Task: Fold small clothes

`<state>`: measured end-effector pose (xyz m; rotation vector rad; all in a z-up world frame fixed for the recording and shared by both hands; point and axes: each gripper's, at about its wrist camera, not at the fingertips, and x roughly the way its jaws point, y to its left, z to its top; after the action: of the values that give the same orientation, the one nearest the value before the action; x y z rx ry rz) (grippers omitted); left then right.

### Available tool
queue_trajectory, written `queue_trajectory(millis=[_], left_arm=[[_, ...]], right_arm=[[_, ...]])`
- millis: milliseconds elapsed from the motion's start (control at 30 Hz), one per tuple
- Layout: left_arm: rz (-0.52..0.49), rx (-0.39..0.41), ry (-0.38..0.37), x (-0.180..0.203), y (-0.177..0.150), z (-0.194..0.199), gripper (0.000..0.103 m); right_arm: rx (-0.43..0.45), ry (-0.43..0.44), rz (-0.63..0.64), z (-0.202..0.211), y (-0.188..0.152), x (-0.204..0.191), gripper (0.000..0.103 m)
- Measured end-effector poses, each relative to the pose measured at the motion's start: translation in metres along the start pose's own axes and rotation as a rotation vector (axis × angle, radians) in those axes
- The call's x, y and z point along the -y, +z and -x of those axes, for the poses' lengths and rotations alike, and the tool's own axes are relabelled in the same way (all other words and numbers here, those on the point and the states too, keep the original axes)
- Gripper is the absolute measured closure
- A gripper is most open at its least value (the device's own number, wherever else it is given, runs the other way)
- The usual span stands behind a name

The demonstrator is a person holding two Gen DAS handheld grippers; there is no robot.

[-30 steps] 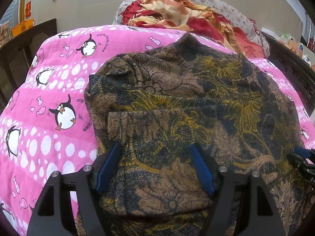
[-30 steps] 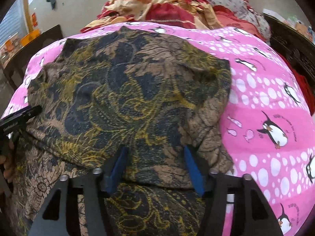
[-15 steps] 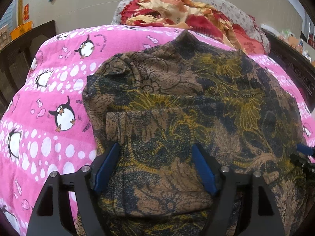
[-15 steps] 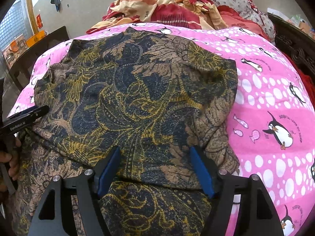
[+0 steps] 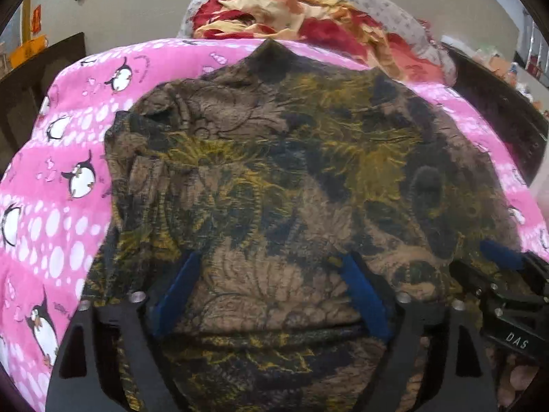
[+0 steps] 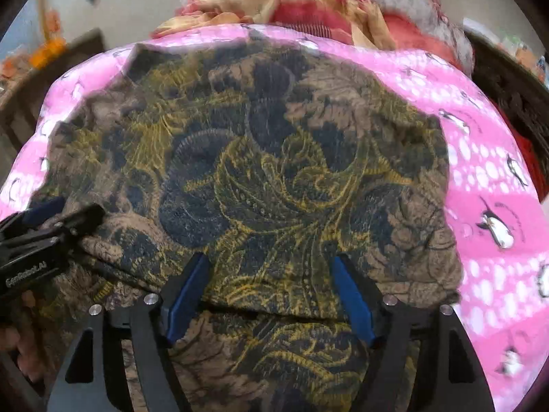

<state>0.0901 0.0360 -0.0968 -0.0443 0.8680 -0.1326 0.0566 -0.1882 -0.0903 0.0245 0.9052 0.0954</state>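
Brown-gold garment (image 5: 274,158) on pink blanket (image 5: 65,206) | left gripper (image 5: 271,274) fingers apart | right gripper (image 6: 267,274) likely apart

Both views are taken from low and close above the brown, yellow and navy patterned garment (image 5: 291,178), looking forward along the blue fingers toward the wall. The left hand-held gripper (image 5: 271,295) is seen at the left edge of the right wrist view, and the right hand-held gripper (image 6: 271,292) at the right edge of the left. The garment, the pink penguin bedspread (image 6: 487,185) and the red-and-orange bedding heap (image 5: 295,13) are shared.
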Motion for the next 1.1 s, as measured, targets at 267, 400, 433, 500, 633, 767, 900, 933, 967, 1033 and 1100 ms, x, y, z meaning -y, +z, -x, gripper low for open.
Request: queue_trajectory(millis=[267,400,433,500,633,767,900,933,967,1033,1100], left_arm=[[-0.054,-0.03,0.027,0.008,0.006,-0.007,0.0],[-0.048,-0.033,0.022,0.007,0.007,-0.007,0.0],[-0.048,-0.032,0.021,0.01,0.004,-0.006,0.0],[-0.046,-0.033,0.017,0.01,0.005,-0.007,0.0],[-0.049,-0.03,0.021,0.01,0.005,-0.008,0.0],[-0.066,-0.02,0.044,0.013,0.004,-0.006,0.0],[-0.067,-0.022,0.044,0.013,0.004,-0.007,0.0],[-0.069,-0.022,0.047,0.015,0.003,-0.007,0.0],[-0.069,-0.023,0.047,0.015,0.004,-0.007,0.0],[-0.065,-0.027,0.039,0.014,0.004,-0.006,0.0],[-0.071,-0.052,0.016,0.011,0.005,0.007,0.0]], right_arm=[[0.0,0.015,0.023,-0.003,0.003,-0.005,0.016],[0.004,0.024,0.017,-0.004,0.004,-0.007,0.016],[0.005,0.025,0.016,-0.004,0.001,-0.006,0.016],[0.003,0.023,0.018,-0.004,0.002,-0.005,0.016],[-0.004,0.033,0.013,-0.003,0.004,-0.004,0.012],[-0.016,0.086,0.027,-0.005,0.004,-0.006,0.0],[-0.032,0.002,0.094,-0.008,0.002,-0.021,0.0],[-0.032,-0.001,0.097,-0.009,0.001,-0.021,0.0],[-0.043,0.001,0.093,-0.011,0.002,-0.021,0.0],[-0.069,0.0,0.1,-0.012,0.006,-0.022,0.0],[-0.126,-0.006,0.106,-0.007,0.01,-0.022,0.0]])
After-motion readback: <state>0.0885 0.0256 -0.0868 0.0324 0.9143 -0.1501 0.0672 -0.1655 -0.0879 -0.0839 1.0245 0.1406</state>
